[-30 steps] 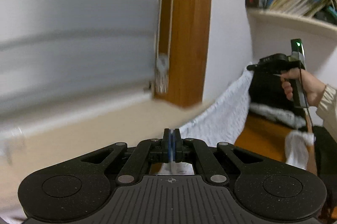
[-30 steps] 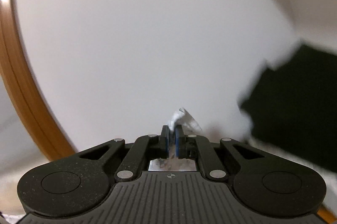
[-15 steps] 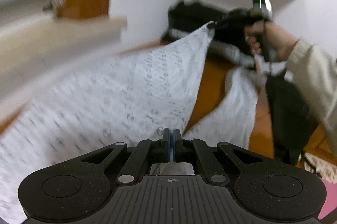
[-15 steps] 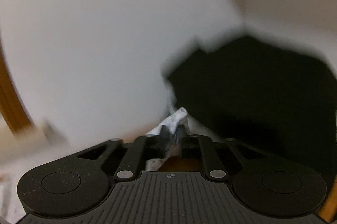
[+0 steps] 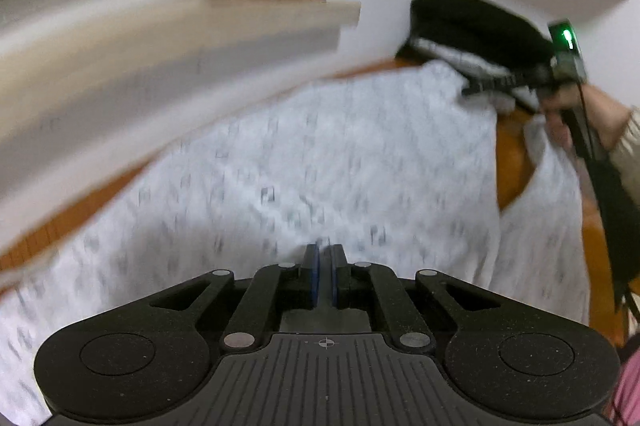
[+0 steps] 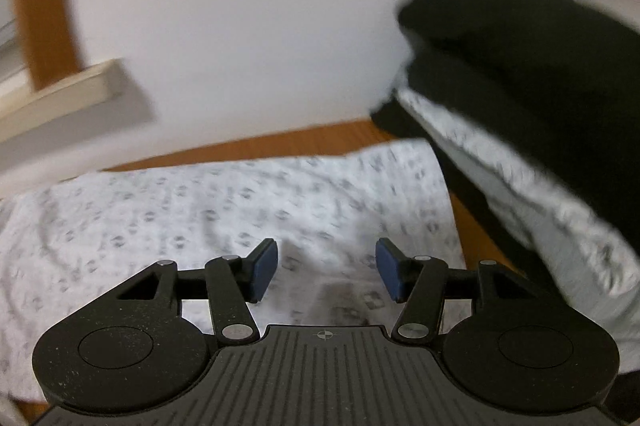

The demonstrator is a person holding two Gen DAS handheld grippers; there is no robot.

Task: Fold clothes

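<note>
On the wooden table [image 6: 280, 141] lies the printed white garment [image 6: 224, 209], spread flat. My left gripper [image 5: 324, 258] pinches its near edge; right gripper [image 6: 326, 268] gapes empty above it. Laying-out step looks done; next: regrip for a fold.

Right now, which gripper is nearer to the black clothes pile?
Right. The right gripper hovers open just beside the black pile; the left gripper is shut across the white cloth from it.
</note>
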